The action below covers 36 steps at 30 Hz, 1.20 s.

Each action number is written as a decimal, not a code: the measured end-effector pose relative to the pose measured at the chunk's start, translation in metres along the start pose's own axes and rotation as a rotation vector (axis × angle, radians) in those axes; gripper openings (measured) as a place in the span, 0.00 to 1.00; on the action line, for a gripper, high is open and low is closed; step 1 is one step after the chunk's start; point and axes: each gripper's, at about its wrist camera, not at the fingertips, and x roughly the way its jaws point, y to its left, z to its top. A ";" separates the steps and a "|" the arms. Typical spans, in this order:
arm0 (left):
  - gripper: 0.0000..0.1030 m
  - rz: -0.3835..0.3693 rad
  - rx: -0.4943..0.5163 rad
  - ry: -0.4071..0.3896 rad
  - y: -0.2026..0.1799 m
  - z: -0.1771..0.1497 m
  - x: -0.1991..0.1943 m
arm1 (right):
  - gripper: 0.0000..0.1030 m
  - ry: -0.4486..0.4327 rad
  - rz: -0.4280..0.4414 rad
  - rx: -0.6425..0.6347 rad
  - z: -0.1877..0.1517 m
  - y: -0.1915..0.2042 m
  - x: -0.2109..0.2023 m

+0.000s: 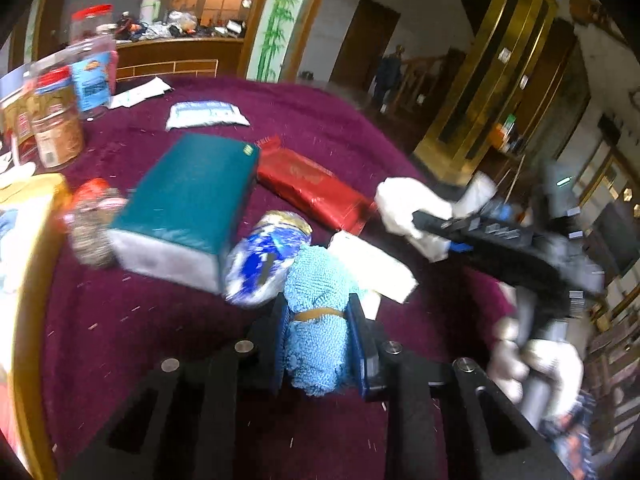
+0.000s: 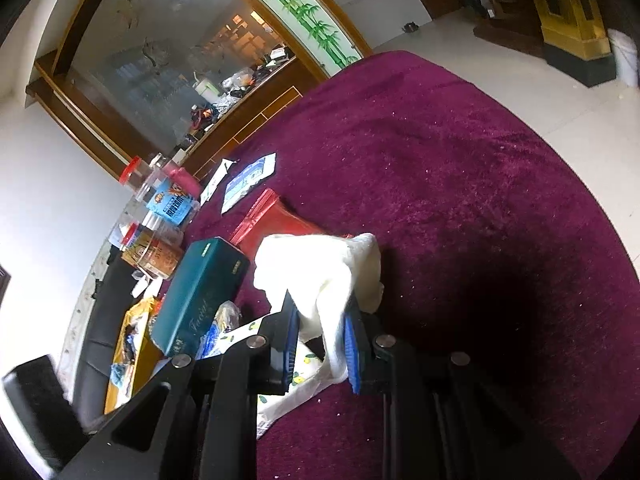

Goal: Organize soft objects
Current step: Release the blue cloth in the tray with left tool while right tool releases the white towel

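My left gripper [image 1: 320,312] is shut on a rolled light-blue chenille cloth [image 1: 316,320] with a tan band, held over the maroon table [image 1: 160,340]. My right gripper [image 2: 320,332] is shut on a white cloth [image 2: 320,268] and holds it above the table [image 2: 480,200]; it also shows in the left wrist view [image 1: 436,224] at the right, with the white cloth [image 1: 404,204] hanging from it. A white tissue pack [image 1: 372,264] lies just beyond the blue cloth.
A teal box [image 1: 188,204], a red foil pouch [image 1: 316,188], a blue-and-white packet [image 1: 260,260] and a white-blue pack [image 1: 206,114] lie on the table. Jars [image 1: 56,120] stand at far left. A yellow-rimmed container [image 1: 28,280] sits at the left edge.
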 end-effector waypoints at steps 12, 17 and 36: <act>0.26 0.048 -0.166 -0.146 0.090 -0.050 -0.147 | 0.19 -0.035 -0.080 -0.154 -0.010 0.042 -0.006; 0.26 0.060 -0.245 -0.158 0.127 -0.070 -0.160 | 0.19 0.019 0.046 -0.292 -0.028 0.130 -0.015; 0.28 0.143 -0.348 -0.089 0.178 -0.103 -0.142 | 0.20 0.466 0.225 -0.663 -0.149 0.352 0.113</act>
